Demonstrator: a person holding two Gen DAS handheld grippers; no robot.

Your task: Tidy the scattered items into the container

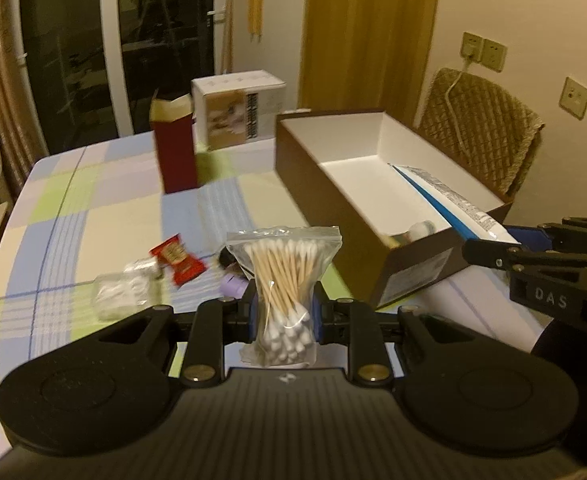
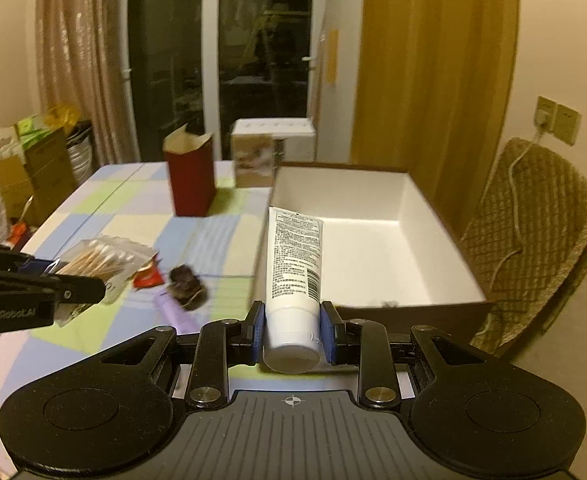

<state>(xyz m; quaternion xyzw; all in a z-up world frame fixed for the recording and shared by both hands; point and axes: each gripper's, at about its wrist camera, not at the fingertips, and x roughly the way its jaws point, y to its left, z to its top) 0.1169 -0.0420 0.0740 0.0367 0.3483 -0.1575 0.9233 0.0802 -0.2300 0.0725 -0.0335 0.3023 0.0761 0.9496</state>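
Two grips: both loaded.
Left hand-held gripper [image 1: 284,314]: clamps cotton swab bag [image 1: 284,280] low, over table [image 1: 105,200], short of box [image 1: 377,148]; slack plastic could slide out.
Loose items: red packet [image 1: 178,259], clear packet [image 1: 122,294], unboxed.
Right hand-held gripper [image 2: 292,330]: pinches tube [image 2: 294,264] near cap, over box's near wall; could snag the wall, tip outside.

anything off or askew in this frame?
Nothing damaged or spilled. The white tube, clamped in the right gripper, hangs tilted over the open box's near wall, not yet inside. The left gripper holds the cotton swab bag upright; snack packet remains loose on the table.
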